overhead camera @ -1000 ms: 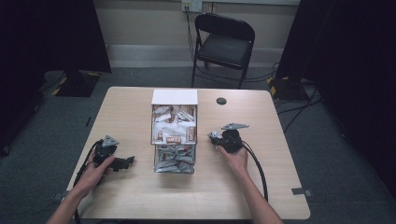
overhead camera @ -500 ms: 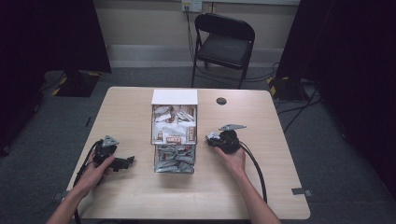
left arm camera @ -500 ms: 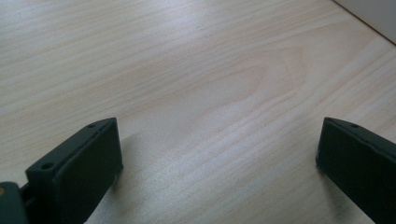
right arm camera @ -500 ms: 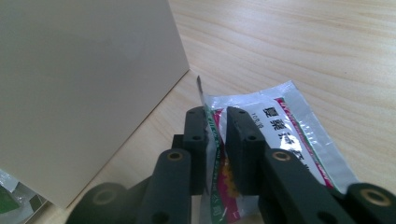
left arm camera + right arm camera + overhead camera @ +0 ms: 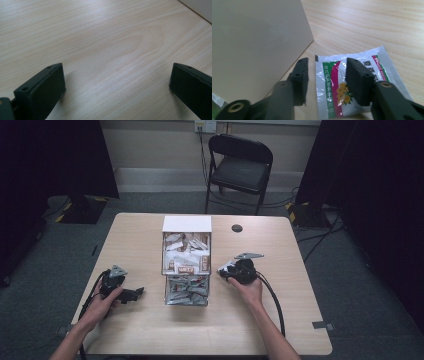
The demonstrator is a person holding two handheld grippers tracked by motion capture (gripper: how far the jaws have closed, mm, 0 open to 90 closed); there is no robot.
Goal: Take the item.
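A green, red and white sachet (image 5: 359,75) with a yellow flower print lies flat on the wooden table, next to the pale side wall of a box (image 5: 257,42). My right gripper (image 5: 327,62) hovers over it. Its jaws have just been opening, and the sachet lies under the gap with neither pad pressing on it. From above, the right gripper (image 5: 223,271) points left at the box (image 5: 186,224), which holds several sachets. My left gripper (image 5: 136,293) rests left of the box, and its jaws (image 5: 117,67) are wide apart over bare wood.
The table (image 5: 140,335) has a small dark round hole (image 5: 237,228) behind the box. A black folding chair (image 5: 240,167) stands beyond the far edge. Cables trail from both grippers toward the near edge.
Both hands have kept their places. The right gripper's jaws look a little wider apart beside the box than a second ago.
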